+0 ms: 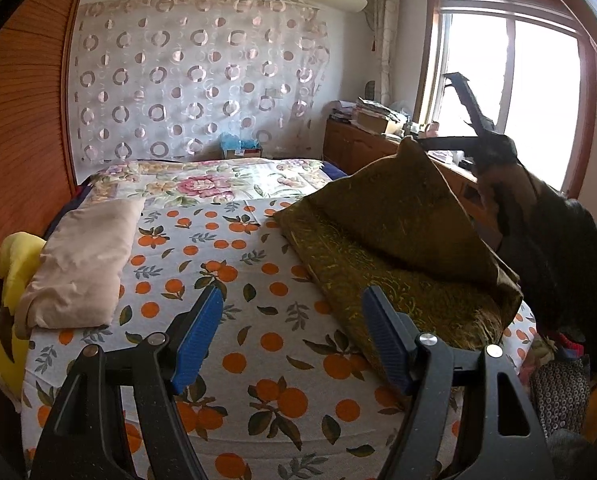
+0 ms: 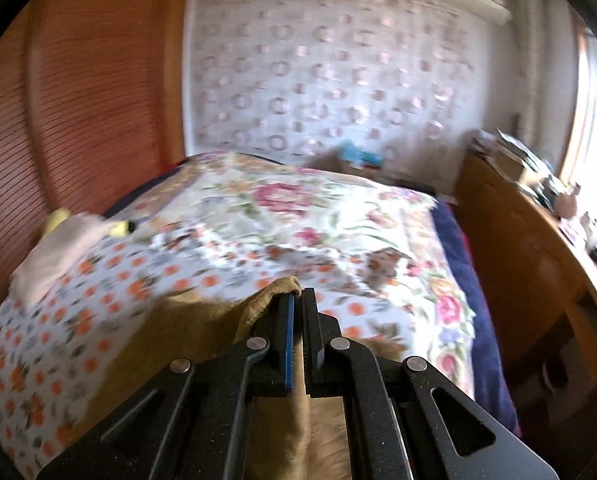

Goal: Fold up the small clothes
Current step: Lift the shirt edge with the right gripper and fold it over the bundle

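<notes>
An olive-green patterned garment lies on the right part of the bed, one corner lifted into a raised flap. My right gripper is shut on that corner of the olive-green garment, which hangs below it; in the left wrist view the right gripper shows dark against the window, with the flap's tip in it. My left gripper stands open low over the sheet, blue pads apart and nothing between them, its right finger beside the garment's near edge.
The bed wears an orange-fruit sheet with a floral quilt behind. A folded beige garment rests at the left edge over something yellow. A cluttered wooden cabinet runs along the right under the window. More clothes lie at lower right.
</notes>
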Available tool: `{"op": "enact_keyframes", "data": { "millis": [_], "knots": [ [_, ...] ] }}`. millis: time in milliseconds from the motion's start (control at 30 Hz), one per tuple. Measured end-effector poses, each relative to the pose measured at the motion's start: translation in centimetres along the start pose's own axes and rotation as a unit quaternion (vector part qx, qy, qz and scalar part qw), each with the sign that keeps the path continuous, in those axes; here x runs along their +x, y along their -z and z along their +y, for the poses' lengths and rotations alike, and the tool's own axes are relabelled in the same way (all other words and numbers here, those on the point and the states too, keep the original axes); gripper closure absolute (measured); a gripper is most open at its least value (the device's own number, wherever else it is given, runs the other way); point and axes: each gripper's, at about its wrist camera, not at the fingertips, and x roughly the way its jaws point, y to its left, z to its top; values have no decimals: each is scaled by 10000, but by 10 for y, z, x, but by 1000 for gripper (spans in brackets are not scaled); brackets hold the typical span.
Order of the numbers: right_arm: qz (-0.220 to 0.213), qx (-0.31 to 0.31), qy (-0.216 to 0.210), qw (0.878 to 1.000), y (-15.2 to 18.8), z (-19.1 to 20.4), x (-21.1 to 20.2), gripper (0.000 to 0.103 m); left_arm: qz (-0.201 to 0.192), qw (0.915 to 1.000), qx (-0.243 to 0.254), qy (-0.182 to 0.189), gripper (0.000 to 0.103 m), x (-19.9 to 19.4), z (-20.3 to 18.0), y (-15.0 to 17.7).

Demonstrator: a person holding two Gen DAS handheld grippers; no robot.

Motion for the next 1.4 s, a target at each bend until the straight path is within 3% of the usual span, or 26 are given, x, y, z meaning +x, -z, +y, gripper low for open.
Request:
{"op": "enact_keyframes", "data": {
  "millis": [133,200,267,367,733,1067,1300,1333,1367,1400],
  "knots": [
    [519,292,383,9975,0,-16,32,98,49,10000,41,47,30,1,-4,1],
    [714,376,626,9948,4,-21,41,89,76,9999,65,60,30,3,-6,2],
    [880,433,771,9922,9,-24,47,70,99,9999,69,82,30,5,-7,1],
    [925,523,857,9906,13,-27,47,63,111,9999,74,98,30,6,-9,1],
    [1014,234,1025,9893,11,-23,47,63,158,9997,153,143,30,10,-16,0],
    [1241,350,267,9913,35,-36,34,63,198,9995,162,194,30,14,-21,1],
    [1542,628,-55,9860,37,-53,70,63,291,9988,278,266,30,19,-32,5],
    [1595,623,-98,9852,36,-54,76,64,296,9988,279,278,30,19,-32,6],
    [1660,586,-140,9843,37,-55,82,77,315,9987,282,293,30,20,-32,6],
    [1731,520,-166,9834,36,-54,88,82,336,9986,290,299,30,21,-34,8]
  ]
}}
